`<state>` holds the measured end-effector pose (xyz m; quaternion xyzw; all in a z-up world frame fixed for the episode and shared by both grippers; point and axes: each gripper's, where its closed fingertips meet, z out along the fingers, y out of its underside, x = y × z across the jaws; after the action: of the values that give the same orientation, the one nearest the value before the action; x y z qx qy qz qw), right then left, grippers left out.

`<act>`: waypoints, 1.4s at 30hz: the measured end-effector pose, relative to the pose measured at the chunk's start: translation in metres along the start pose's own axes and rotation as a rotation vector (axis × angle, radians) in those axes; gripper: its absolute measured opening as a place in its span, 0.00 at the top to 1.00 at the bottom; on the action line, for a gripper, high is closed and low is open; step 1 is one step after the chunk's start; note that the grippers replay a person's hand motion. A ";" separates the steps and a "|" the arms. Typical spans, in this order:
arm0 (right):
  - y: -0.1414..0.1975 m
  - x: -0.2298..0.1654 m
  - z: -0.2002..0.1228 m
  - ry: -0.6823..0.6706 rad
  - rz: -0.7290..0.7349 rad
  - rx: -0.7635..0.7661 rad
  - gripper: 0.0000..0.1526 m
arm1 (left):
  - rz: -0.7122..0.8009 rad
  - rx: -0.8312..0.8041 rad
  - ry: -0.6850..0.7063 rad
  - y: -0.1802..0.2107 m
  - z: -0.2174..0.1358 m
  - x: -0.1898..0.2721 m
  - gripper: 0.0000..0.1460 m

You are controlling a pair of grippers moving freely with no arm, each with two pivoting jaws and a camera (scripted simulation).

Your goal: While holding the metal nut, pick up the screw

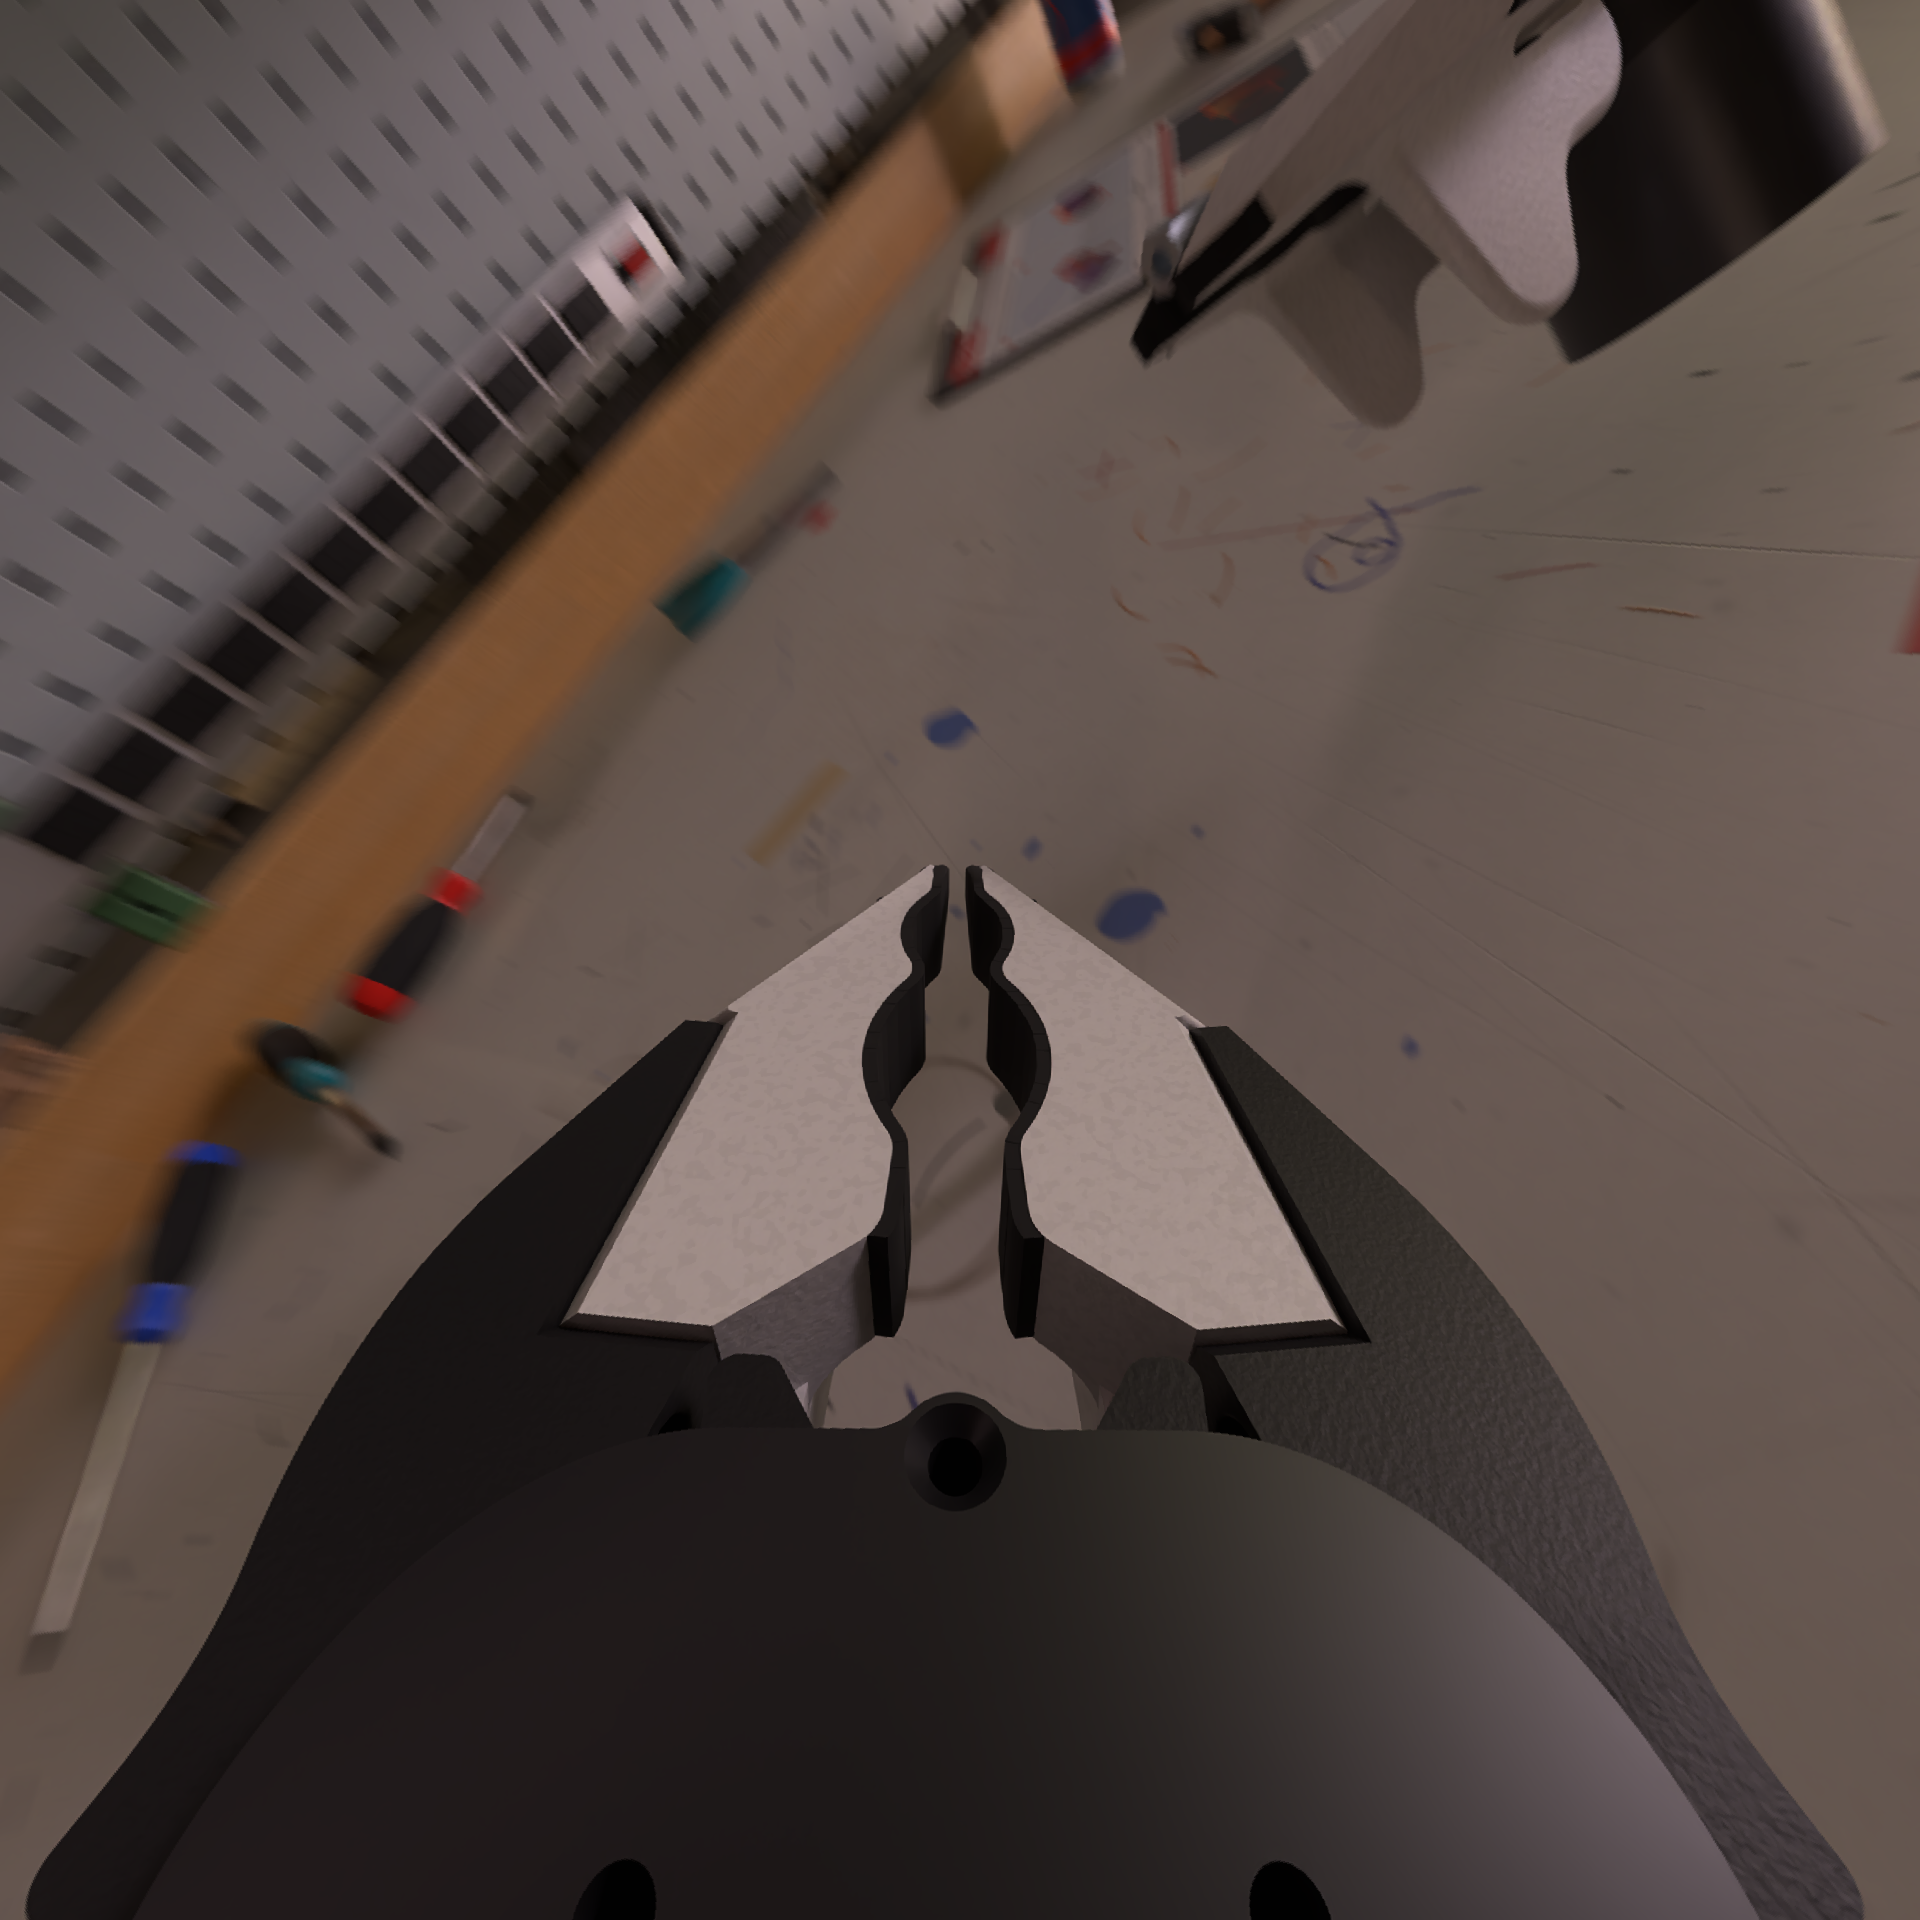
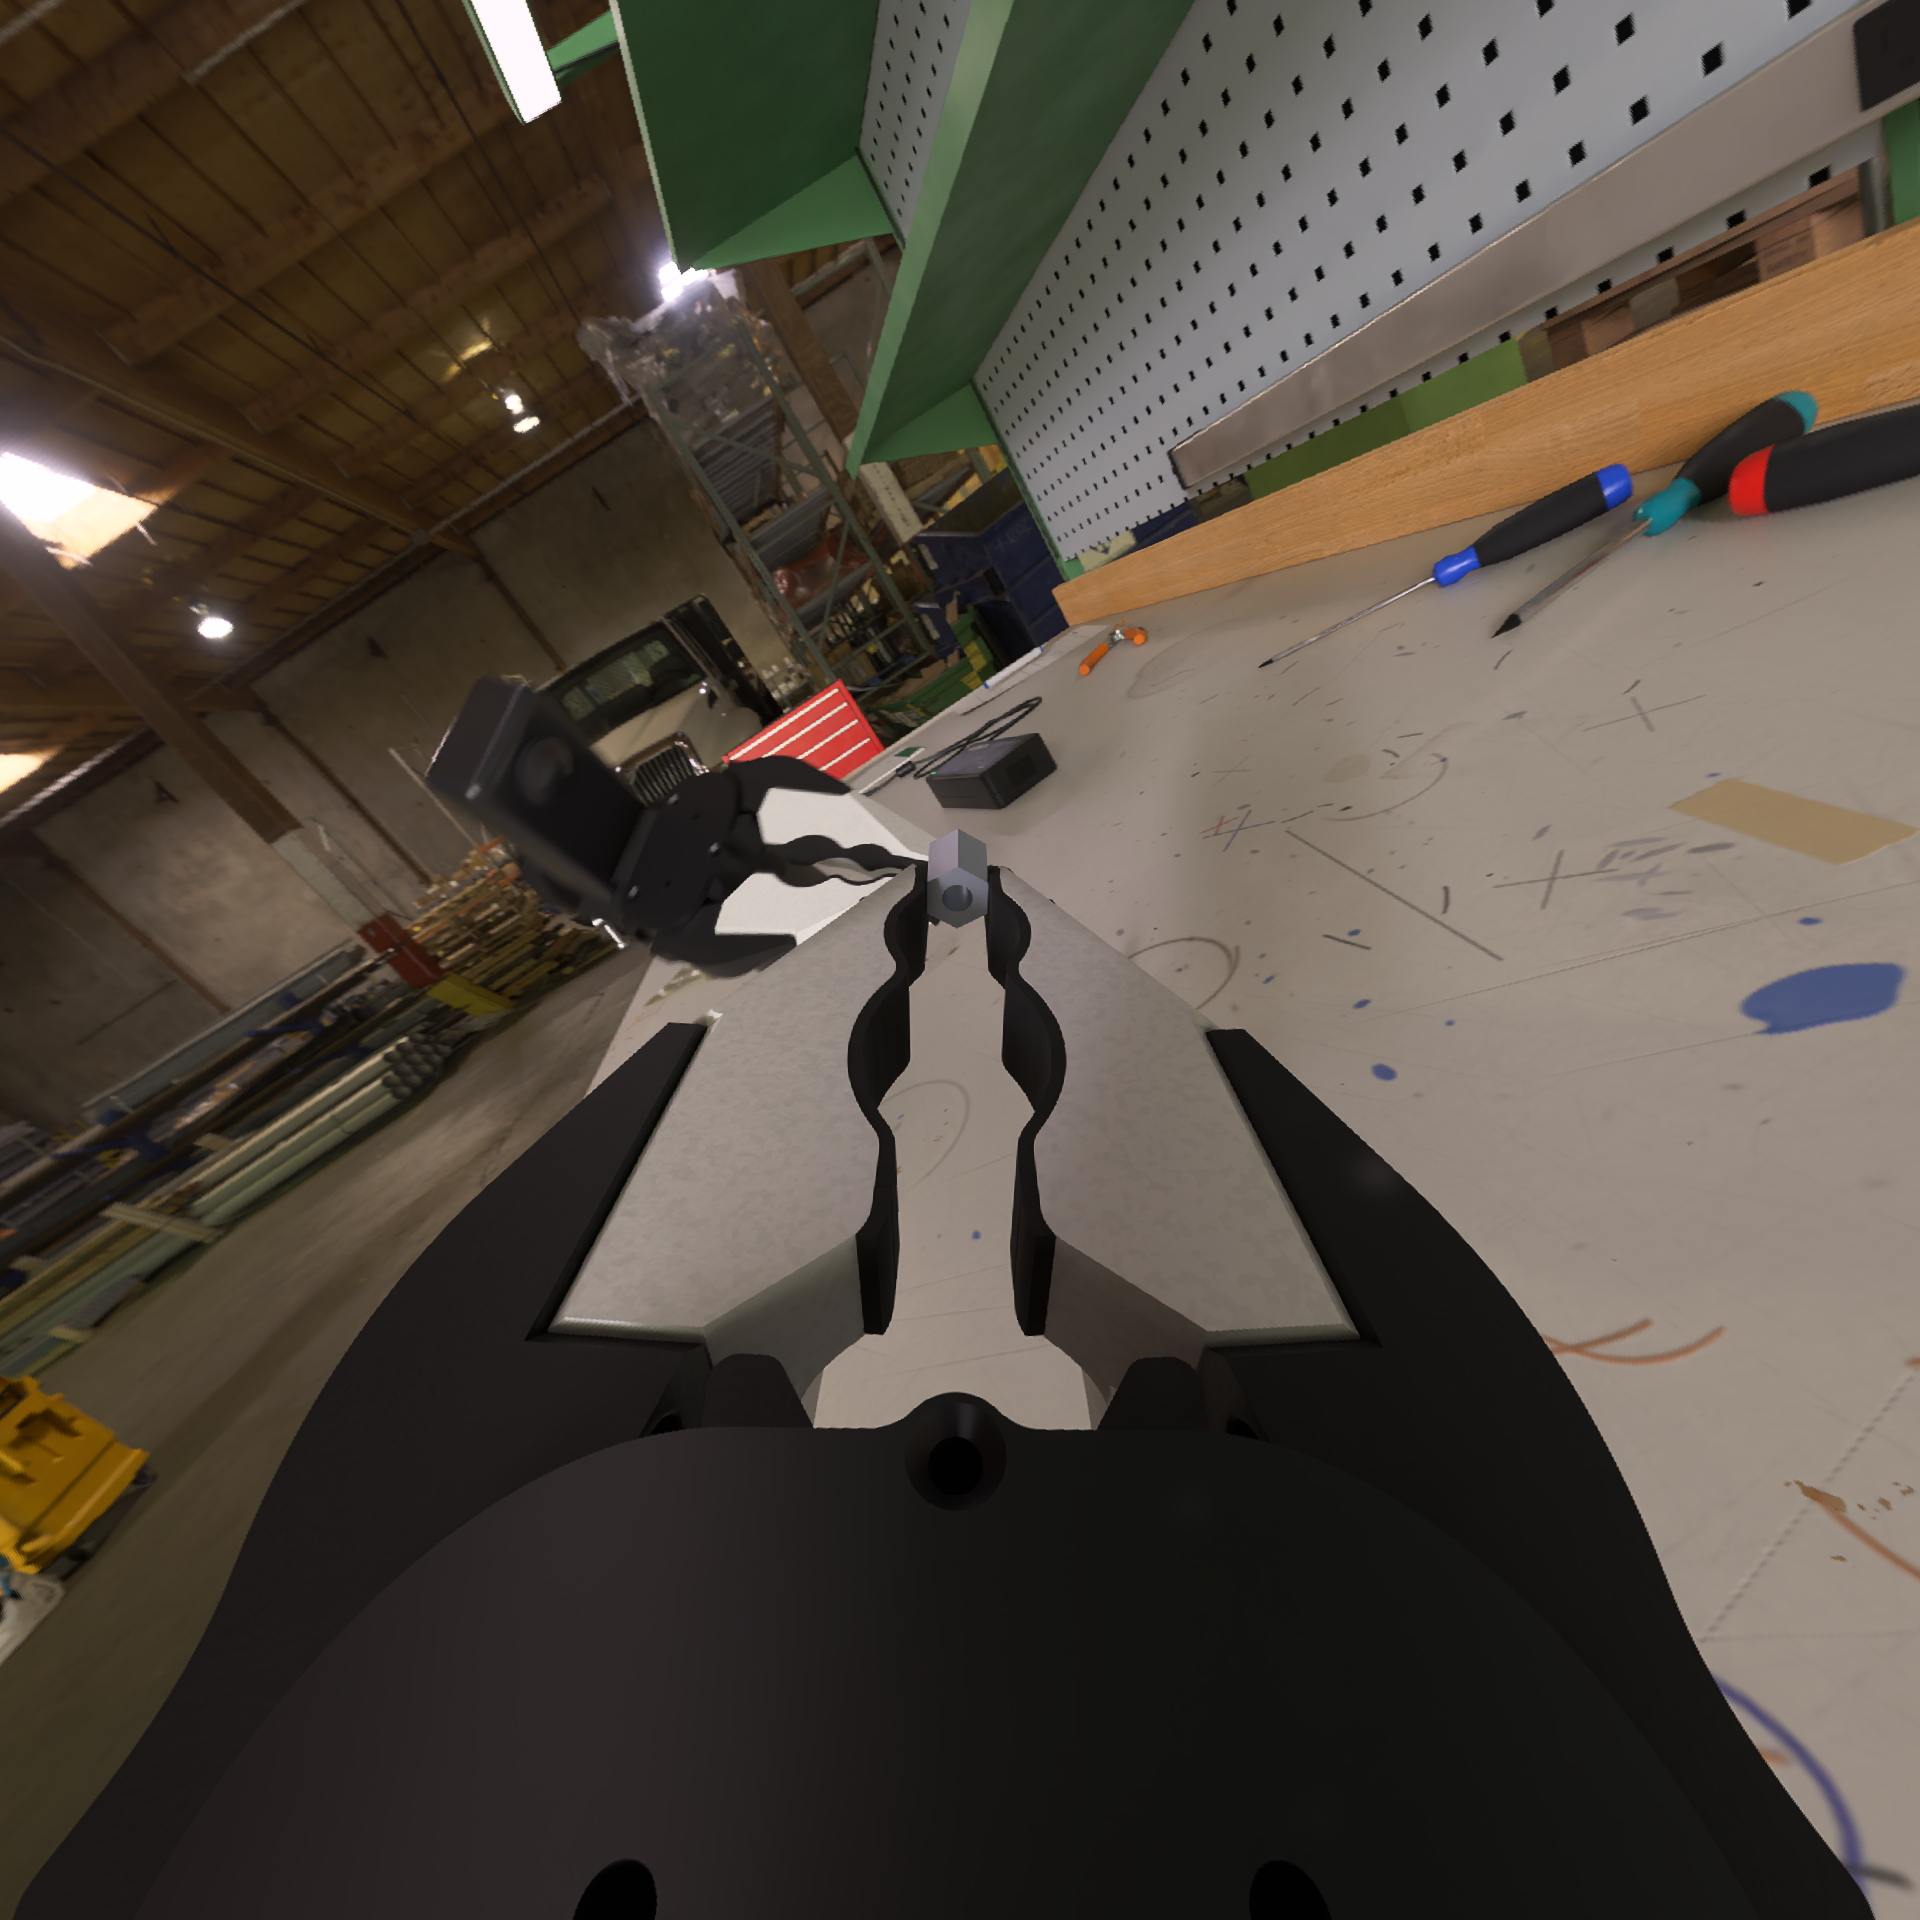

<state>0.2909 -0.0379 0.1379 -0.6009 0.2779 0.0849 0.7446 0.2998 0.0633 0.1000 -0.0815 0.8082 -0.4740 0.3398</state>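
Observation:
In the right wrist view my right gripper (image 2: 956, 883) is shut on a small grey metal hex nut (image 2: 954, 891), pinched at the fingertips above the pale worktable (image 2: 1455, 1091). My left gripper (image 2: 894, 860) shows just behind it on the left, its wavy fingers closed and pointing at the nut. In the left wrist view my left gripper (image 1: 957, 875) is shut with only a thin slit between the tips, and nothing shows in it. The right gripper (image 1: 1169, 275) is at the upper right there, with the shiny nut (image 1: 1179, 231) at its tips. I see no screw in either view.
Blue-black (image 2: 1527, 525), teal (image 2: 1725, 457) and red-black (image 2: 1829, 468) screwdrivers lie by the wooden rail (image 2: 1351, 530) under the pegboard (image 2: 1351, 260). A black box (image 2: 987, 774) sits farther along. The table's edge drops to the warehouse floor on the left.

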 end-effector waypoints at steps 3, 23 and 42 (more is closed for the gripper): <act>0.000 -0.001 0.000 -0.017 0.014 0.002 0.94 | -0.170 -0.126 0.155 0.027 -0.007 -0.004 0.92; -0.017 -0.003 -0.015 -0.147 0.173 0.106 0.94 | 0.034 -0.573 0.340 0.091 0.056 -0.025 0.86; -0.023 -0.006 -0.023 -0.216 0.242 0.153 0.94 | -0.052 -0.624 0.351 0.088 0.061 -0.015 0.92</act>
<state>0.2892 -0.0642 0.1581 -0.4919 0.2725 0.2166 0.7980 0.3668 0.0740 0.0151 -0.1195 0.9577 -0.2198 0.1425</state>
